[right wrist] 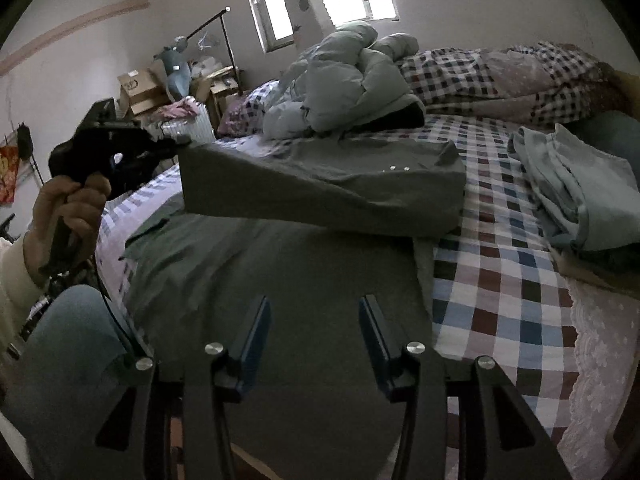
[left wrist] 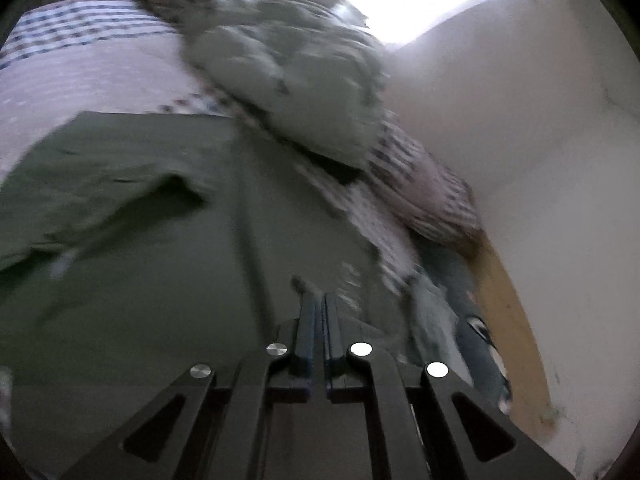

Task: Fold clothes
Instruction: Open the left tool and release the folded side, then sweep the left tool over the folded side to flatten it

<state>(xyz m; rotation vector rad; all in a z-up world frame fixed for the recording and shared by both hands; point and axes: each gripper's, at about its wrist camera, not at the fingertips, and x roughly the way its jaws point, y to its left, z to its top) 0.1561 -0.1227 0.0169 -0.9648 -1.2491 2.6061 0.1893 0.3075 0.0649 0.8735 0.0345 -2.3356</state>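
A dark green shirt (right wrist: 280, 264) lies spread on the checked bed, its collar end with small white buttons to the right. My left gripper (right wrist: 182, 145), held in a hand at the left, is shut on the shirt's edge and lifts a fold of it (right wrist: 320, 188) up over the body. In the left wrist view the left gripper (left wrist: 319, 300) has its fingers closed together over the green cloth (left wrist: 160, 260). My right gripper (right wrist: 314, 304) is open and empty, hovering low over the shirt's near part.
A pale green puffy jacket (right wrist: 352, 80) lies heaped at the bed's far side. Folded light blue clothes (right wrist: 580, 196) are stacked at the right. The checked sheet (right wrist: 500, 300) has a lace edge at the right. Boxes and a rack (right wrist: 160, 84) stand by the far wall.
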